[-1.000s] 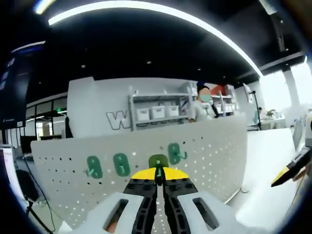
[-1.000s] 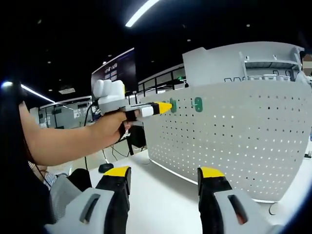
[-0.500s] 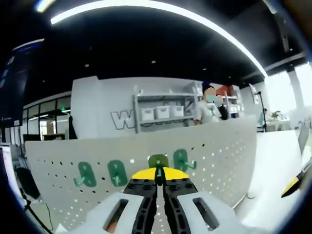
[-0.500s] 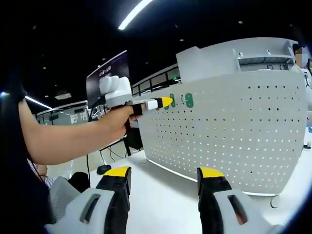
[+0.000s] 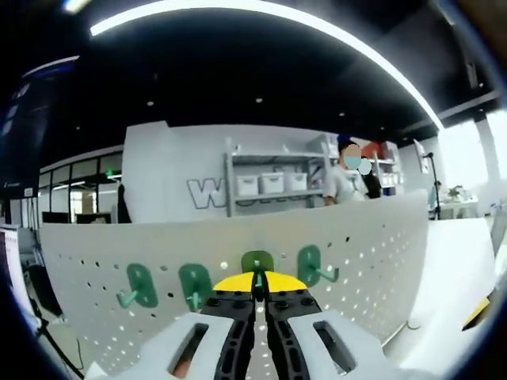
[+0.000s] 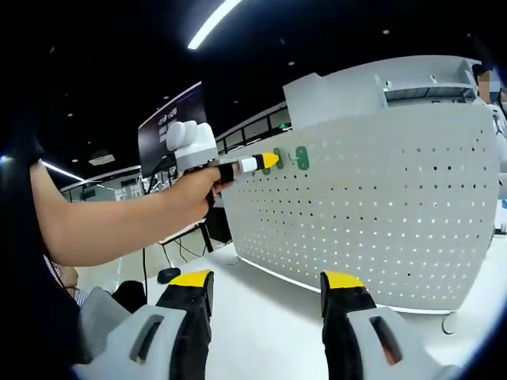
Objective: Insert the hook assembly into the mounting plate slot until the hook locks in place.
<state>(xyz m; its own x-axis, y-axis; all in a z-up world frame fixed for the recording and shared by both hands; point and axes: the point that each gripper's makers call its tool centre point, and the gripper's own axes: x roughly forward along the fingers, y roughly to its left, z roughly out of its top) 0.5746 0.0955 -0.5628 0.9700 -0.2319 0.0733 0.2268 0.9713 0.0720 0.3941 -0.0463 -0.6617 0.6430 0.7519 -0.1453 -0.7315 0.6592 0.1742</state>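
Your left gripper [image 5: 255, 279] pinches the hook [image 5: 257, 264], half hidden, against the pegboard [image 5: 372, 261]; right gripper [image 6: 265, 289] gapes empty.

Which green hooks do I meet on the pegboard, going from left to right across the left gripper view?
Far-left hook → second hook → hook held in the left gripper → right hook, all against the white pegboard.

Three hooks [image 5: 195, 285] on upright pegboard [image 5: 372, 261]
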